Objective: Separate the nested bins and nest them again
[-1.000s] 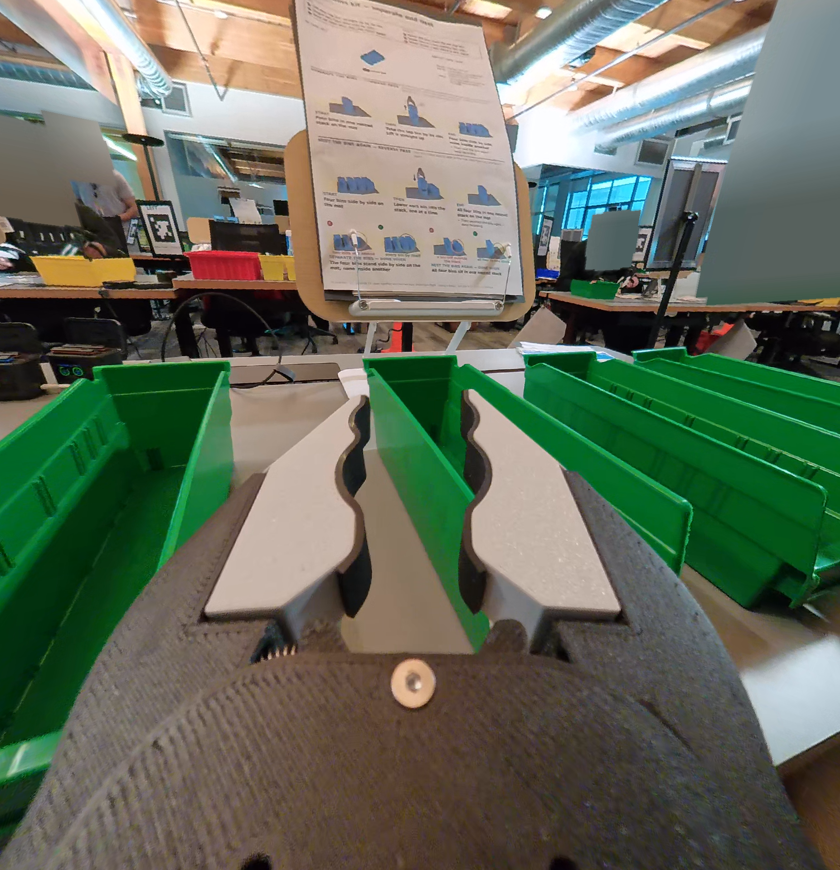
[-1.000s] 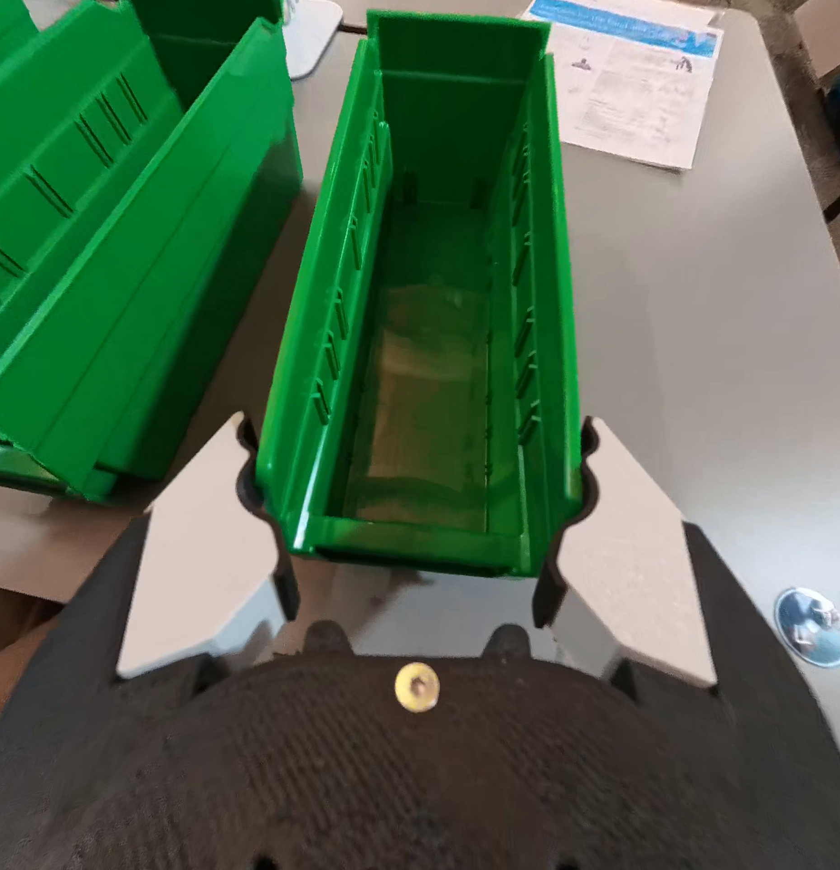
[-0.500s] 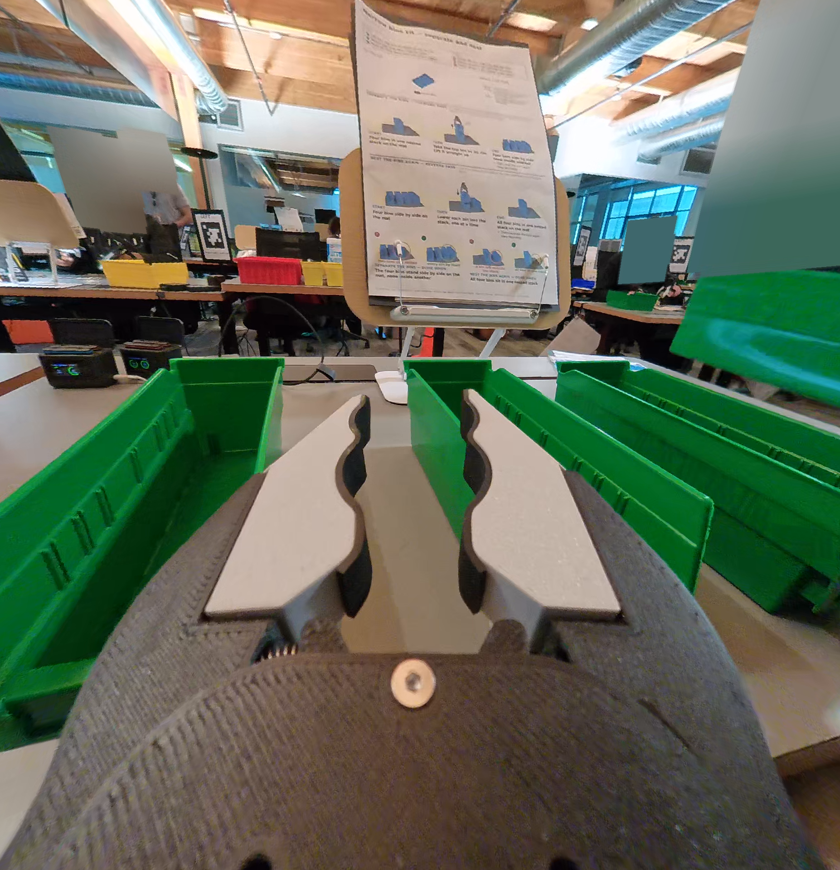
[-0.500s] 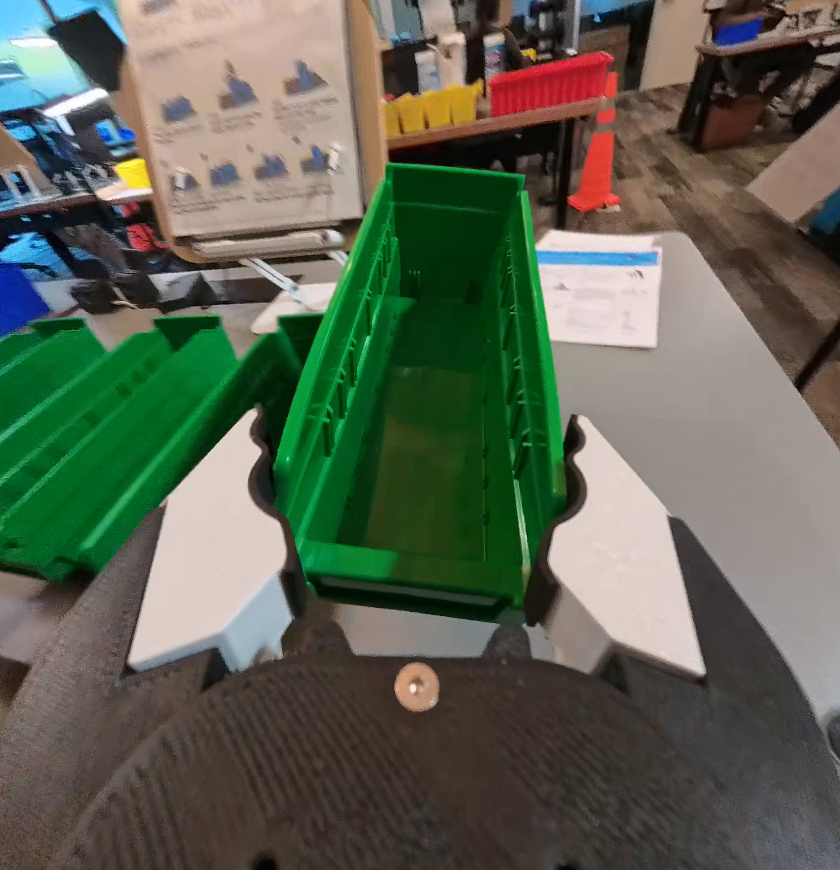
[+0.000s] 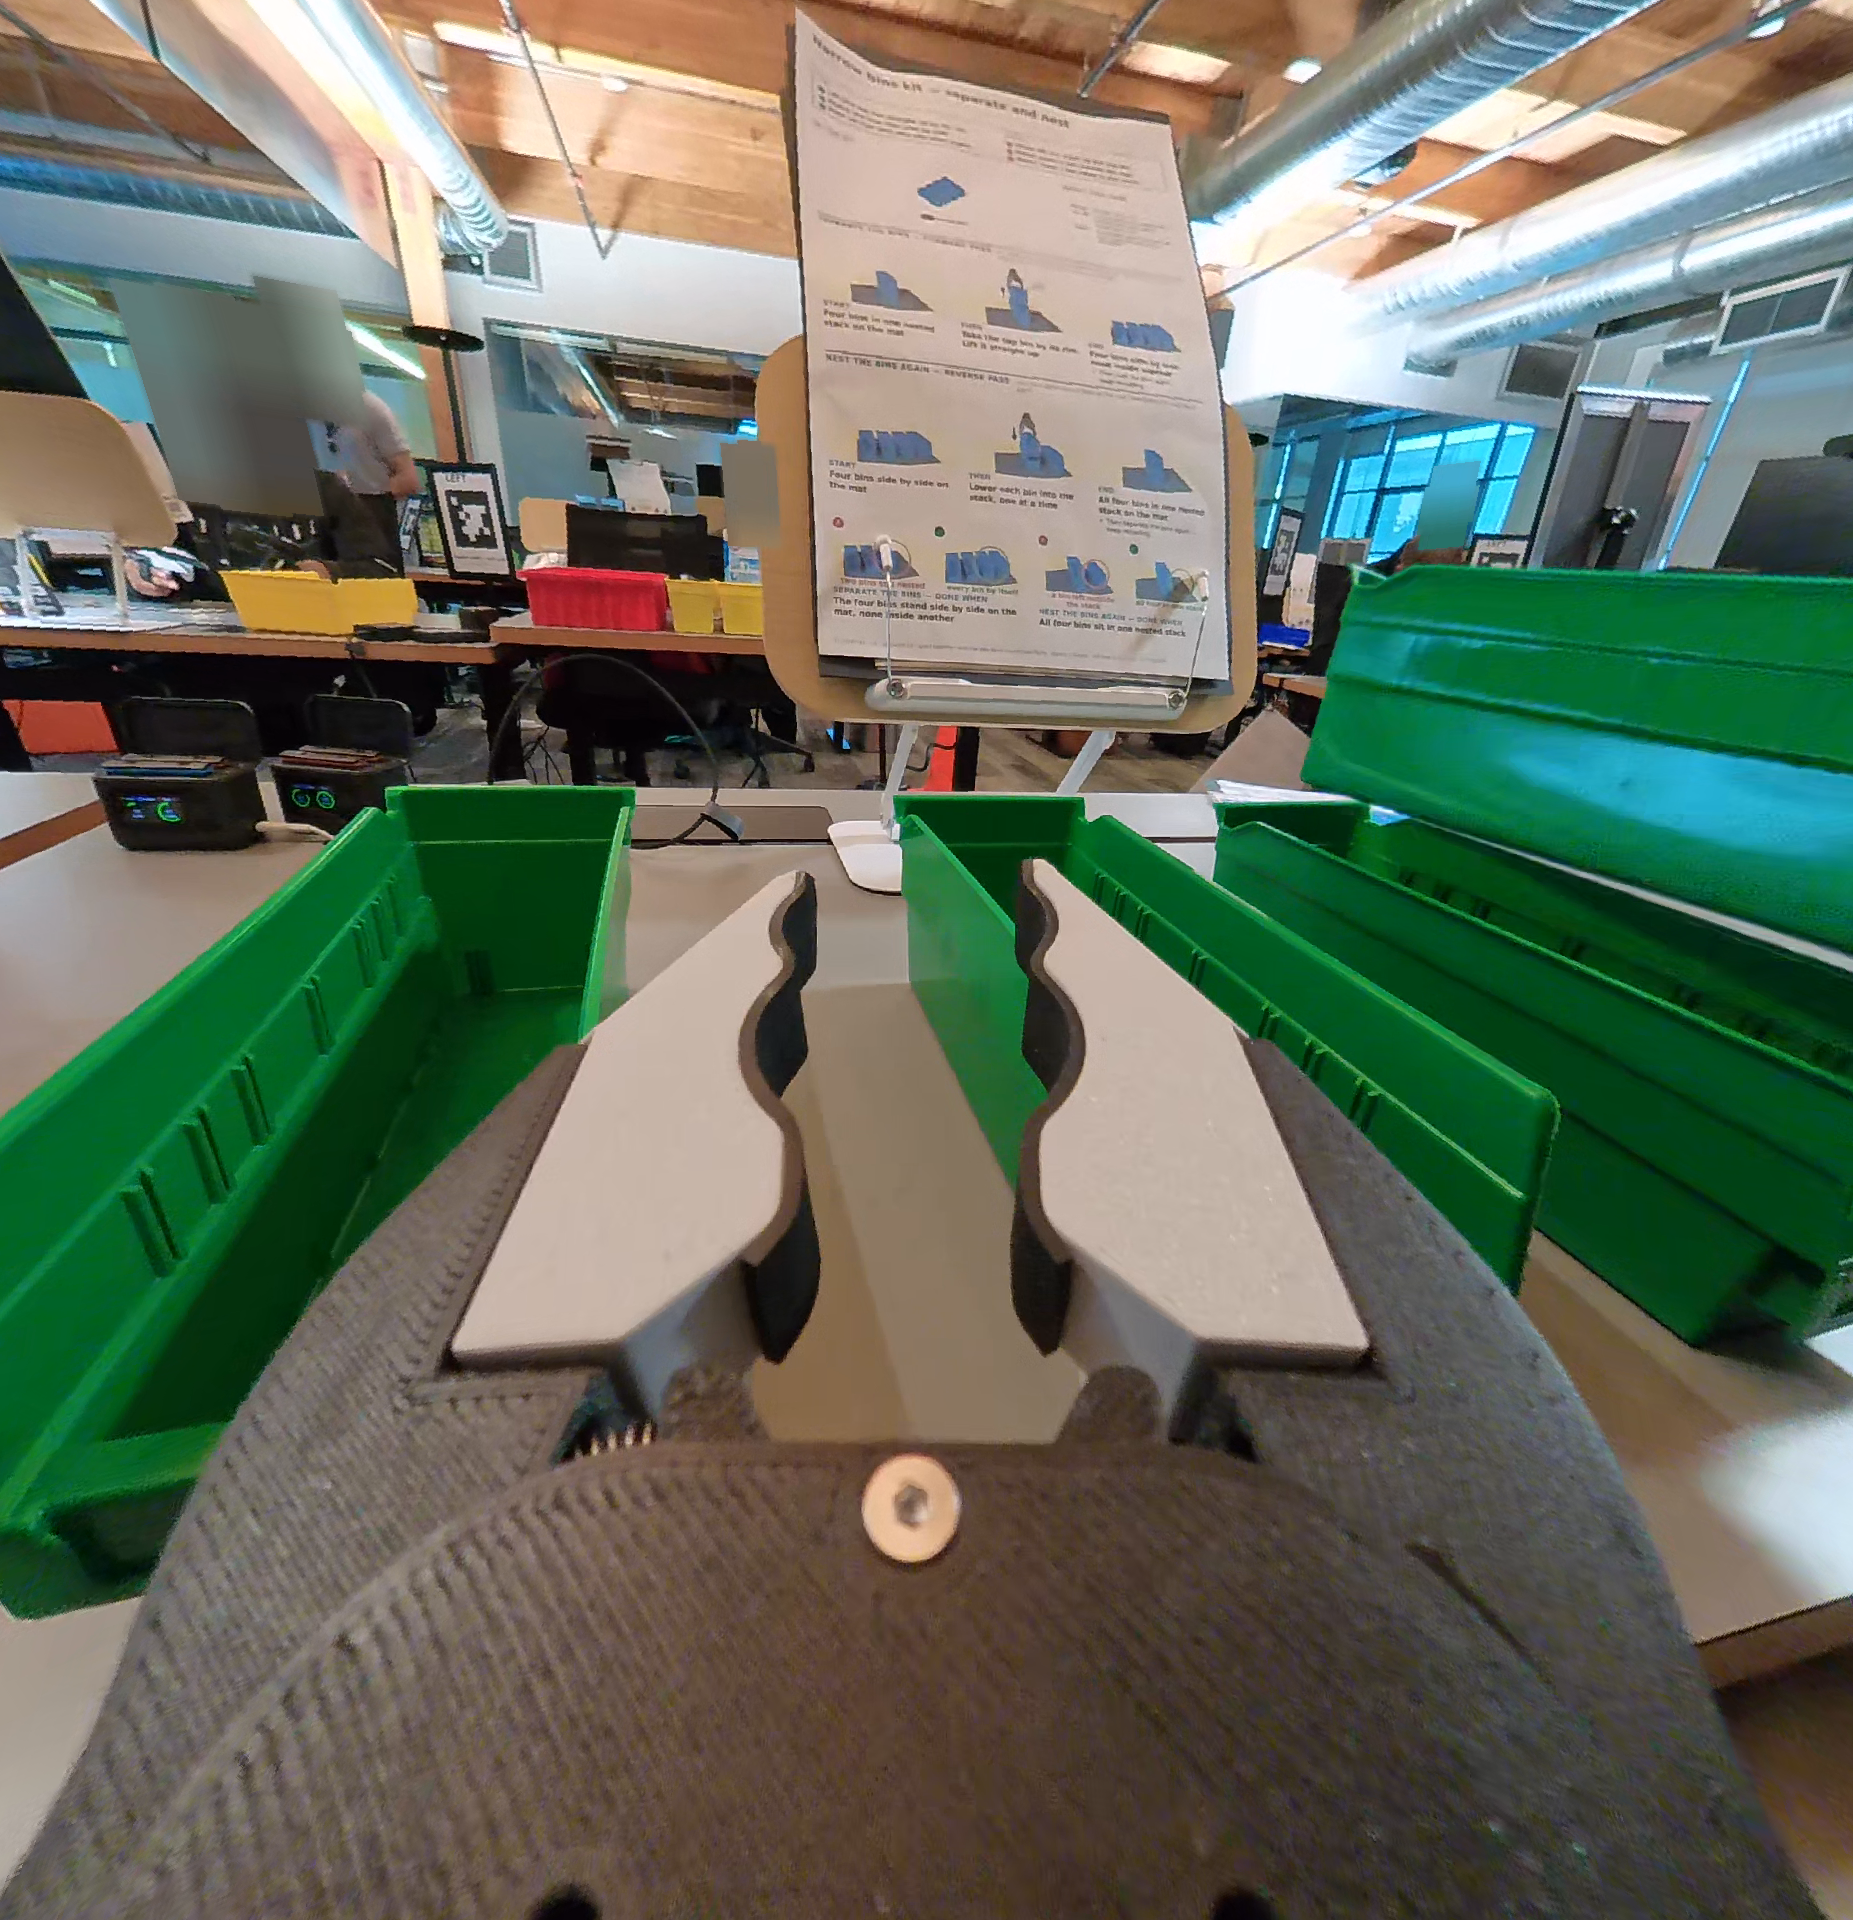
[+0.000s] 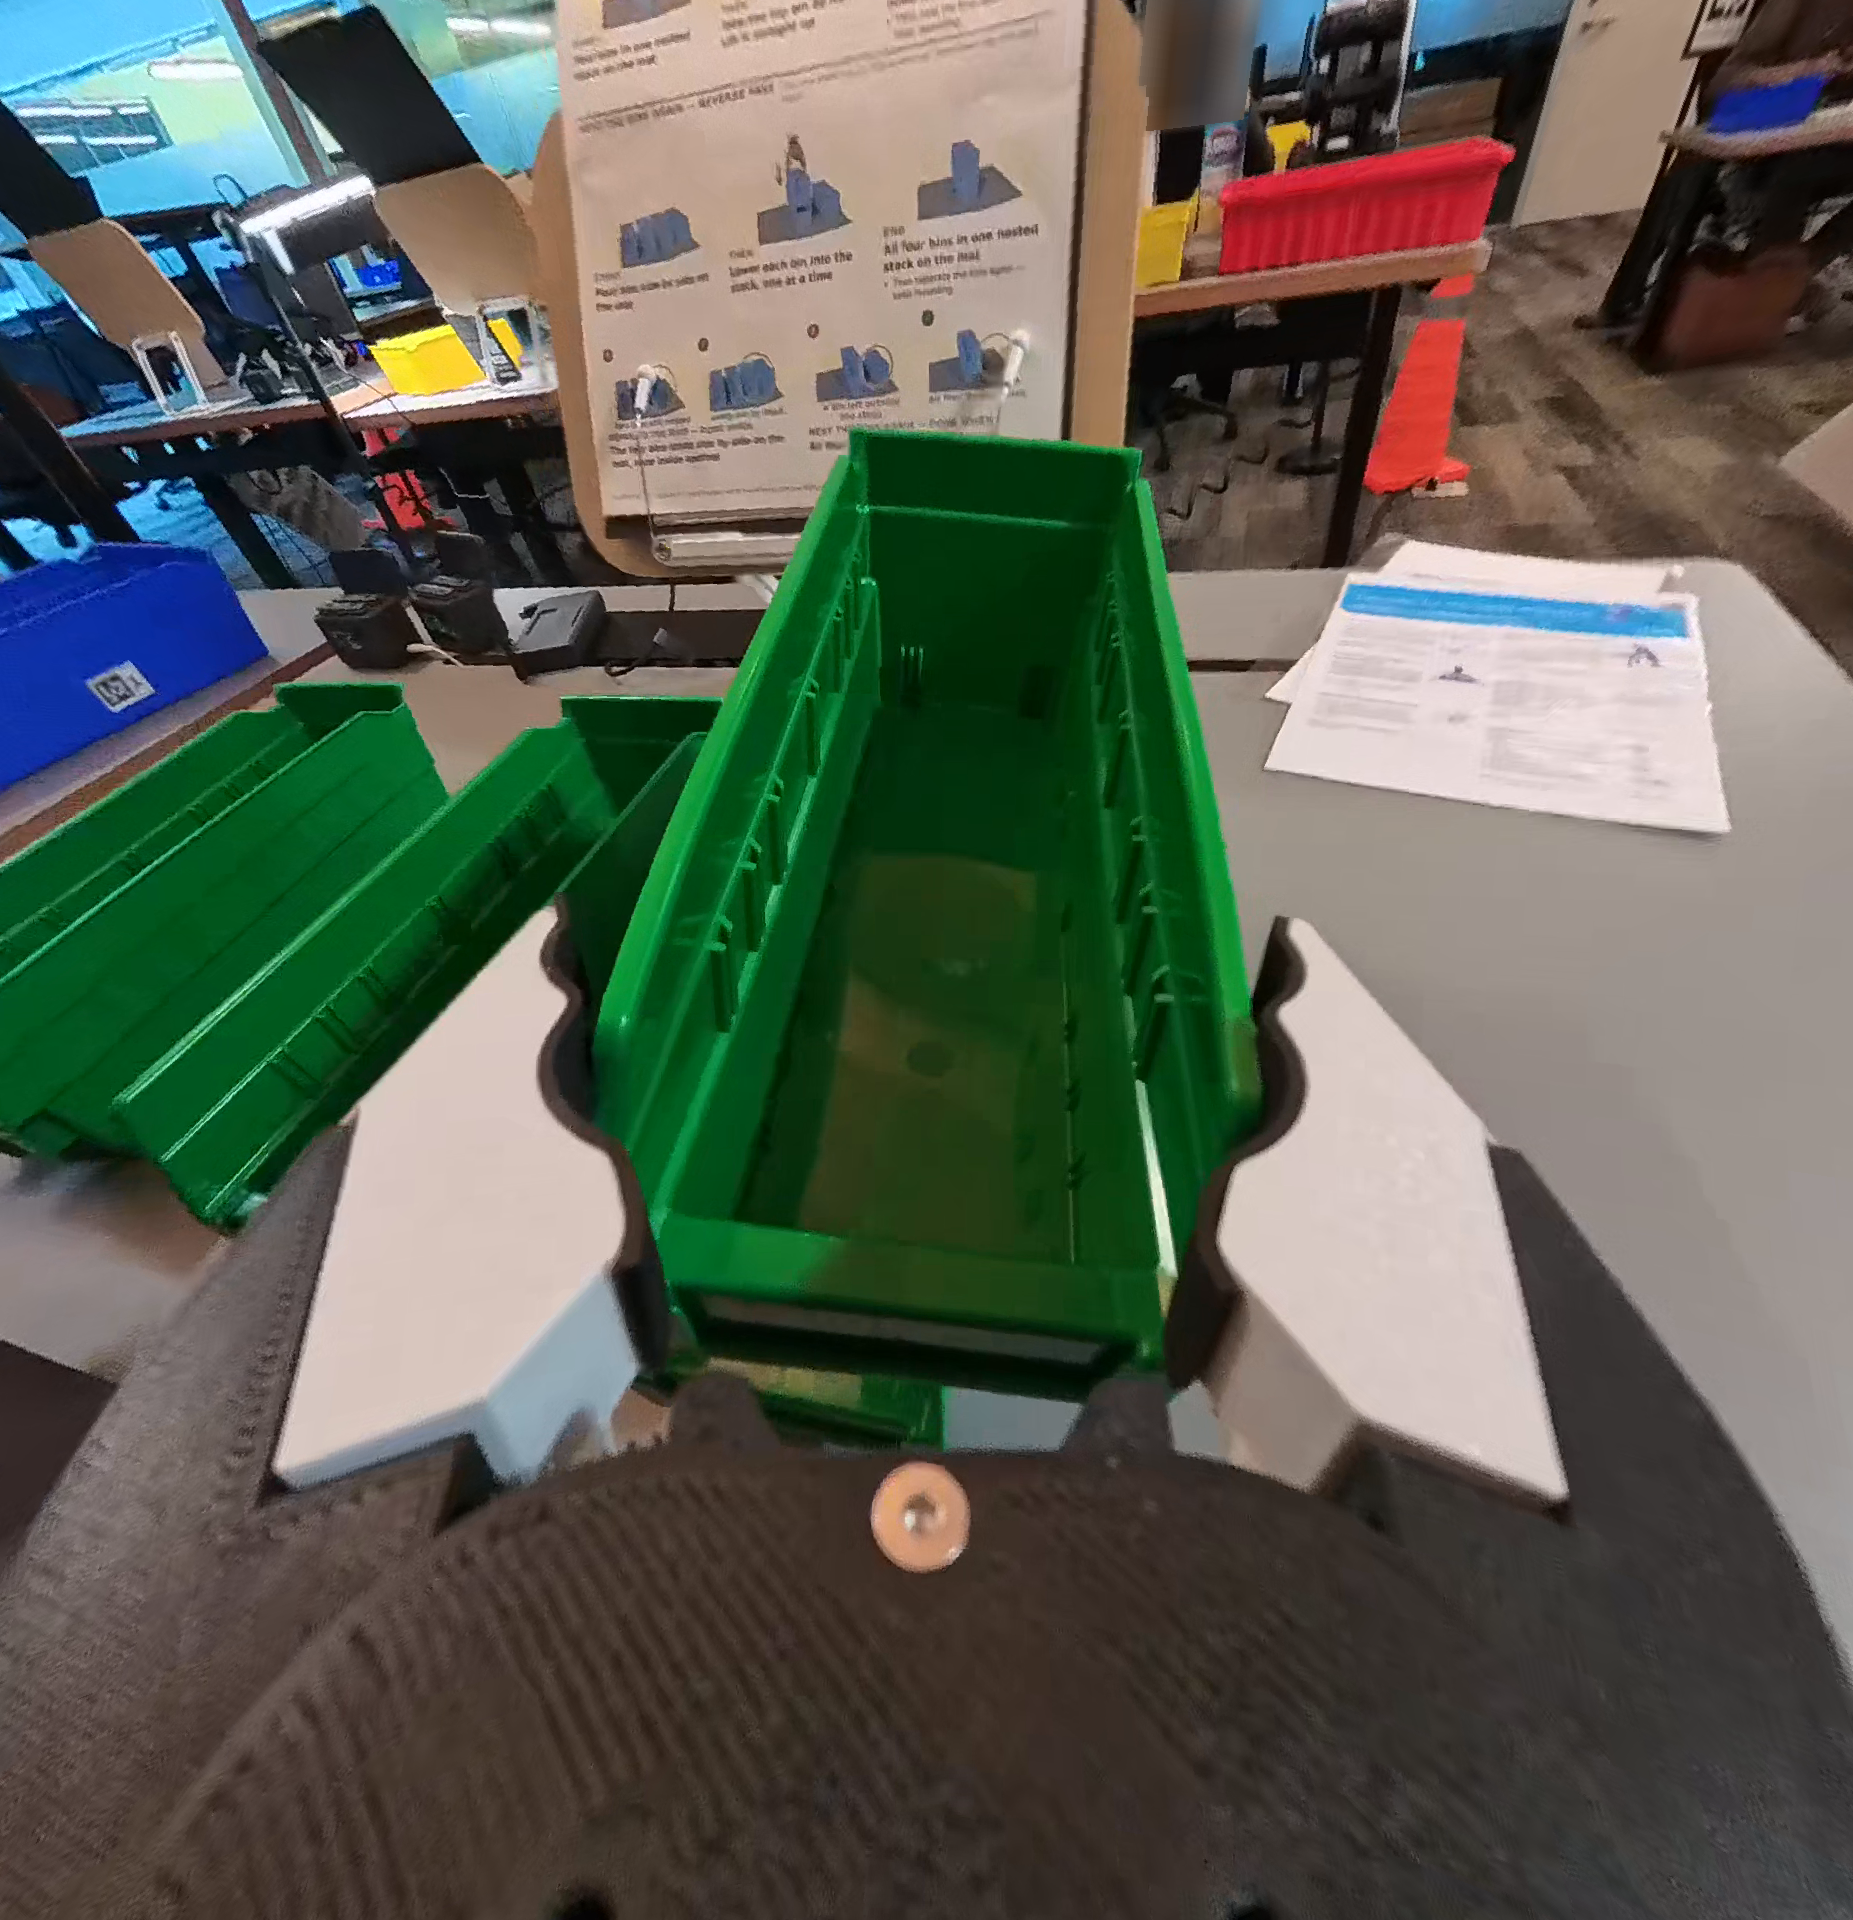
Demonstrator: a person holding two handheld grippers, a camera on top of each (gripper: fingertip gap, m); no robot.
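right gripper [image 6: 917, 1122] clamped across the near end of one green bin [image 6: 932, 935], fingers [image 6: 465, 1195] pressed on its two long outer walls, likely so the bin stays level with its opening up. held clear of the grey table [image 6: 1524, 1039], above and just beside the bins toward the table's left edge, apparently on the way to nest in one of them.

left gripper [image 5: 911, 1039] spread partway and gripping nothing, hovering low over the bare strip of table between the leftmost bin [image 5: 226, 1091] and the middle bin [image 5: 1213, 997], probably ready to steady a receiving bin.

further right, another bin [image 5: 1576, 1039], with the carried one above it.

instruction sheet stand [image 5: 1005, 416] at the far edge; loose papers [image 6: 1504, 707] near the far right corner. neighbouring bin walls the likeliest things to catch on the way down.
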